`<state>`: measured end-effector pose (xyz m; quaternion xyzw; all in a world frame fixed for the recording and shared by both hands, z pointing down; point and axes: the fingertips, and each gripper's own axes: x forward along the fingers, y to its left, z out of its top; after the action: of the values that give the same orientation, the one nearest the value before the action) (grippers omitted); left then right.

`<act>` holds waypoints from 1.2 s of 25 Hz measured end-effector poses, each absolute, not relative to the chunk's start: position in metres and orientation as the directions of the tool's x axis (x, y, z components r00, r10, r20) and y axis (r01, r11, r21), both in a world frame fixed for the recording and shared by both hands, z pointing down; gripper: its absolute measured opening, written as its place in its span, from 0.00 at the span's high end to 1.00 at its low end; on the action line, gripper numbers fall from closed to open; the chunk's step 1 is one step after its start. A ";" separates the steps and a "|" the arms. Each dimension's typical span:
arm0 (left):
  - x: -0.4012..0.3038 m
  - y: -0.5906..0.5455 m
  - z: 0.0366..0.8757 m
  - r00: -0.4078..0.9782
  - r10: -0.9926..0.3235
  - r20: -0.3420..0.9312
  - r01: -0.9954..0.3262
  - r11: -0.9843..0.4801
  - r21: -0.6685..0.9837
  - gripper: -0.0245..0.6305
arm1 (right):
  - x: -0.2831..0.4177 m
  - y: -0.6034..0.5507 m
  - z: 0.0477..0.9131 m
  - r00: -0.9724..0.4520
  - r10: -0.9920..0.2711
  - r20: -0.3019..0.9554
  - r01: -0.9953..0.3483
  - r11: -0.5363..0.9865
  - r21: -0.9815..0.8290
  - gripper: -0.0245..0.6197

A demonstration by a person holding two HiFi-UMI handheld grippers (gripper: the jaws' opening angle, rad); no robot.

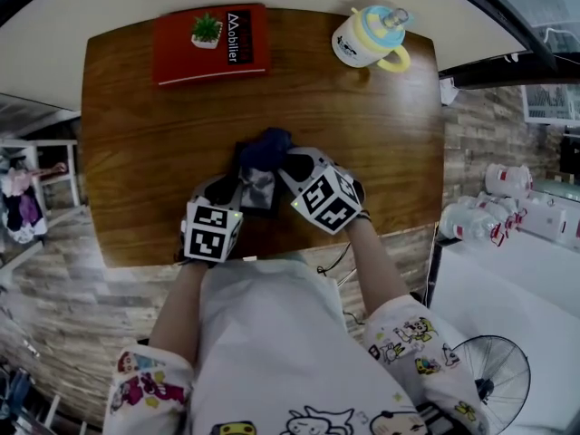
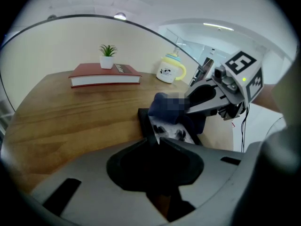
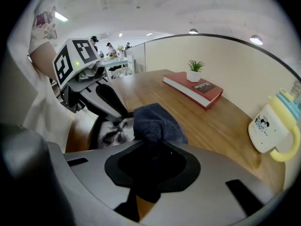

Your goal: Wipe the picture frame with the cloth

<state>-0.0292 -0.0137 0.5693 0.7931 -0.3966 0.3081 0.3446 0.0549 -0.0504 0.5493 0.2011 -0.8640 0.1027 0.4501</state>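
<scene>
A small black picture frame [image 1: 257, 191] lies on the wooden table [image 1: 136, 152] near its front edge, with a black-and-white photo in it. My left gripper [image 1: 236, 193] is shut on the frame's near left edge [image 2: 146, 122]. A dark blue cloth [image 1: 266, 148] rests bunched on the frame's far part, and my right gripper [image 1: 286, 163] is shut on that cloth. In the right gripper view the cloth [image 3: 155, 121] rises from between the jaws and covers part of the photo [image 3: 114, 130]. The left gripper's fingers [image 3: 112, 101] reach down to the frame beside it.
A red book [image 1: 210, 45] with a small potted plant [image 1: 207, 30] lies at the table's far left. A white and yellow mug [image 1: 367, 40] stands at the far right. Beyond the table's right side are water bottles [image 1: 476, 221] and a floor fan [image 1: 494, 379].
</scene>
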 end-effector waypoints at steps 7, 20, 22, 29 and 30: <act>-0.030 -0.014 0.570 0.498 -0.417 0.761 -0.841 -0.447 0.306 0.84 | 0.090 -0.043 0.554 -0.470 -0.300 0.830 -0.522 0.853 0.013 0.87; -0.030 -0.014 0.572 0.500 -0.413 0.761 -0.840 -0.446 0.310 0.84 | 0.104 -0.038 0.506 -0.503 -0.412 0.760 -0.647 0.762 -0.015 0.86; -0.030 -0.014 0.570 0.504 -0.412 0.759 -0.838 -0.444 0.316 0.84 | 0.089 -0.034 0.494 -0.554 -0.415 0.722 -0.656 0.751 -0.071 0.87; -0.029 -0.014 0.570 0.509 -0.415 0.754 -0.838 -0.439 0.324 0.84 | 0.023 -0.018 0.484 -0.711 -0.355 0.608 -0.618 0.728 -0.297 0.87; -0.029 -0.014 0.569 0.510 -0.416 0.753 -0.838 -0.439 0.325 0.84 | 0.016 -0.017 0.488 -0.717 -0.346 0.605 -0.615 0.722 -0.316 0.86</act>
<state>-0.0292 -0.0143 0.5695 0.7938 -0.3947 0.2989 0.3531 0.0161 -0.0169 0.4885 0.2700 -0.8902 0.2571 0.2619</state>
